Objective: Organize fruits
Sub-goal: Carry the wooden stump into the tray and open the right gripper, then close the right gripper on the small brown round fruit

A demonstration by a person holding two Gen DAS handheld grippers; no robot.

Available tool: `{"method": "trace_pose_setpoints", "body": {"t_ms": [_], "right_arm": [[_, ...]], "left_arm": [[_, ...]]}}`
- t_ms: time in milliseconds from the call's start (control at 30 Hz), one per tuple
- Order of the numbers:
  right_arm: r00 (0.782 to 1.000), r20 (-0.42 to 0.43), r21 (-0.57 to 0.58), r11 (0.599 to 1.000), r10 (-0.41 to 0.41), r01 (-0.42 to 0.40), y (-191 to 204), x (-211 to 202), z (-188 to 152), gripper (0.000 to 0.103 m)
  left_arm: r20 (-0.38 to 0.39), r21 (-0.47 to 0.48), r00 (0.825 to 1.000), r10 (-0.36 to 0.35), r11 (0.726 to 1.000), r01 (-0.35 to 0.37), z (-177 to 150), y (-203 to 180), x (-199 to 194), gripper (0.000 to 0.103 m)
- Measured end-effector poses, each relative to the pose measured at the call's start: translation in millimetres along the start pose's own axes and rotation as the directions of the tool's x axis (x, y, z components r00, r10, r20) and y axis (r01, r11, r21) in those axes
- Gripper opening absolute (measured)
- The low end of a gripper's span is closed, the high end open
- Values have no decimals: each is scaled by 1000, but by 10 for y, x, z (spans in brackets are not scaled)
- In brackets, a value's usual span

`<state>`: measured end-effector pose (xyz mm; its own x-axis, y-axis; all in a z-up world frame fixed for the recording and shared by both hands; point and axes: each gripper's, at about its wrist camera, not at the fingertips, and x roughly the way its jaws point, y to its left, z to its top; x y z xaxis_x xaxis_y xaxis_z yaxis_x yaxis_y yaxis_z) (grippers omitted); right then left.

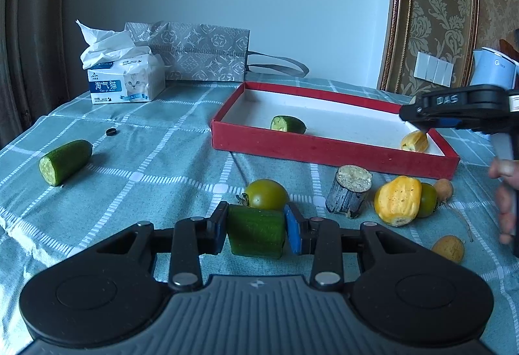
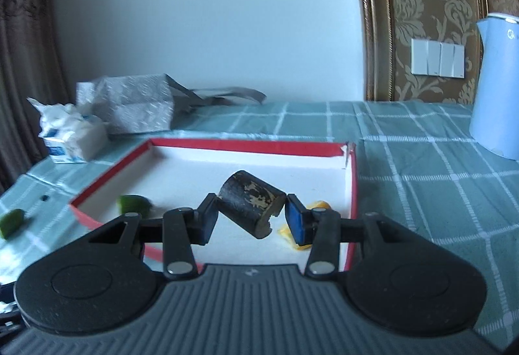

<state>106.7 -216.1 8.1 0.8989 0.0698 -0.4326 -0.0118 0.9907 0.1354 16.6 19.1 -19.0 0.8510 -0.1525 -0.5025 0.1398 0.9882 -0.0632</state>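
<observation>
While the dark cane piece (image 2: pixel 251 205) sits tilted between the pads of the right gripper (image 2: pixel 251 215), clamped across its length and directly above the floor of the red box (image 2: pixel 227 145), the left gripper (image 1: pixel 256 230) is clamped on a cucumber piece (image 1: pixel 256 233) over the table (image 1: pixel 146 160); the box lies ahead and to its right

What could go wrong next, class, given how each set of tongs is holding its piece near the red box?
1. The dark sugarcane piece sits tilted between the right tongs, gripped near its corners, so it may twist out and drop onto the yellow fruit piece in the red box.
2. The left tongs hold a cucumber chunk right beside the green tomato; moving it could nudge the tomato and set it rolling.
</observation>
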Motion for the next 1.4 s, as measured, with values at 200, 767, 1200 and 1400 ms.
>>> {"method": "trace_pose_setpoints", "body": {"t_ms": [200,767,1200,1400], "right_arm": [[999,-31,14,999,-33,34,-68,220,-36,48],[992,122,38,998,39,-44,-214,-862,-431,68],[988,113,33,994,104,-109,-289,-1245,-876,77],[982,80,-32,985,174,-172,-140,-1254,-915,77]], "left_arm": [[1,-1,1000,-3,1000,3,-4,-6,2,36],[-1,-7,1000,10,1000,-10,-7,8,13,36],[5,-8,1000,29,1000,-29,-2,24,-1,36],[7,-10,999,37,999,-37,2,28,-4,36]]}}
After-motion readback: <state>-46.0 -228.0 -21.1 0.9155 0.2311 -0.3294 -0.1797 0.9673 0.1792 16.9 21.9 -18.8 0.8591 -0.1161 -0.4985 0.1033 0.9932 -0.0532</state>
